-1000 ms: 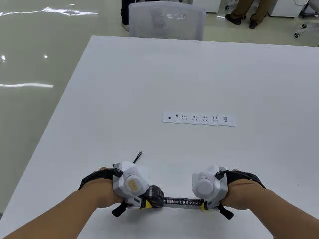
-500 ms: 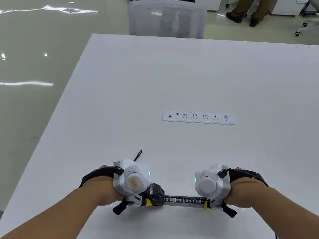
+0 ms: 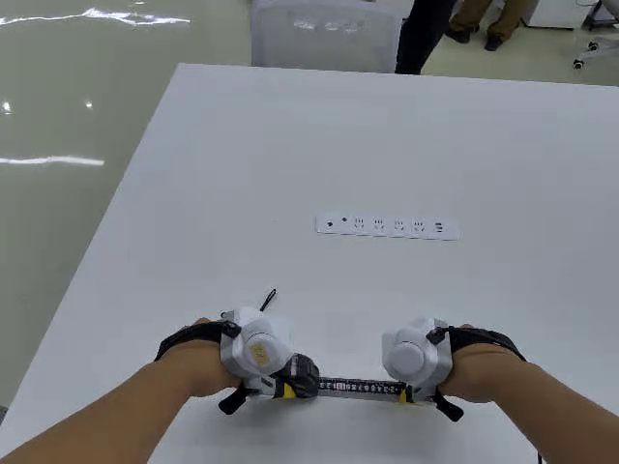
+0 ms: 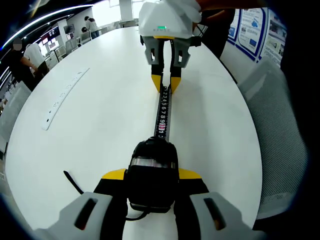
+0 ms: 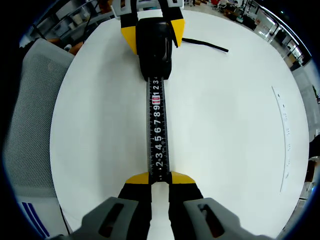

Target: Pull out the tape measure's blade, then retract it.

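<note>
At the near edge of the white surface [image 3: 242,174], the tape measure's case [image 3: 301,378] is gripped by the left tongs [image 3: 280,390], whose yellow-padded jaws are closed against its 2 sides. From the case the blade [image 3: 360,389] is extended to the person's right, low over the surface, with its printed numerals read past 10. Its free end is pinched in the right tongs [image 3: 407,394], whose jaws are set narrow on the tip. The blade's long axis is thus laid straight from 1 pair of tongs to the other, parallel to the near edge, and the 2 pairs are faced toward each other along it. Only a short length is judged to be out, so the pull-out step is taken to be under way. Further extension would be made by carrying the right tongs rightward along this axis while the case is held fixed. Just beyond the left tongs a thin black strap [image 3: 267,300] is seen on the surface. Farther out a white power strip [image 3: 387,226] is laid flat, and past the far edge a mesh-backed chair [image 3: 324,34] is placed.
</note>
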Available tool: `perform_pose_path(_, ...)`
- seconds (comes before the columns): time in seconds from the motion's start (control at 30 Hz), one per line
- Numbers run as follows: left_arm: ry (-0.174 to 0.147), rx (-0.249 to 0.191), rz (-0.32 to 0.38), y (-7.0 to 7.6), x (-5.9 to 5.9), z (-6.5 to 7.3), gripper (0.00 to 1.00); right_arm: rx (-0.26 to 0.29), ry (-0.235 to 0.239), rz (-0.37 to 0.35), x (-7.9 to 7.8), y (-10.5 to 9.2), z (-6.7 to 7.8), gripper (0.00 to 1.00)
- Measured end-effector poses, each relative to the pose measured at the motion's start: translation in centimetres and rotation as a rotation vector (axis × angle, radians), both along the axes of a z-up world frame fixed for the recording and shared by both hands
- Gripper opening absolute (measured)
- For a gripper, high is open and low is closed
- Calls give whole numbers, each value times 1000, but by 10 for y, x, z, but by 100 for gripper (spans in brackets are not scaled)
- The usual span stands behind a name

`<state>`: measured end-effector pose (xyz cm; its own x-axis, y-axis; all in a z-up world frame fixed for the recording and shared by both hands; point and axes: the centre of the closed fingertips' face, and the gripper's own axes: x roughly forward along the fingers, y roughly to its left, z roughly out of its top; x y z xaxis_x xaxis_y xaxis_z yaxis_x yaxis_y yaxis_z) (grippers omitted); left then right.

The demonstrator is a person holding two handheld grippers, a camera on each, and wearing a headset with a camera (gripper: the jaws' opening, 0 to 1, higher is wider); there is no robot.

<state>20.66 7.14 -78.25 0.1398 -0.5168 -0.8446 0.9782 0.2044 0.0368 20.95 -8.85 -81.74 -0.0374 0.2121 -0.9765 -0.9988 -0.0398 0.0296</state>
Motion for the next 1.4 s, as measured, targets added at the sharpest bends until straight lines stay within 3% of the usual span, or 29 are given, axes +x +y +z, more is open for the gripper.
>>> perform_pose_path(1.4, 2, 3, 0, -1, 1, 0, 30, -28, -5, -12, 2, -30, 1, 11)
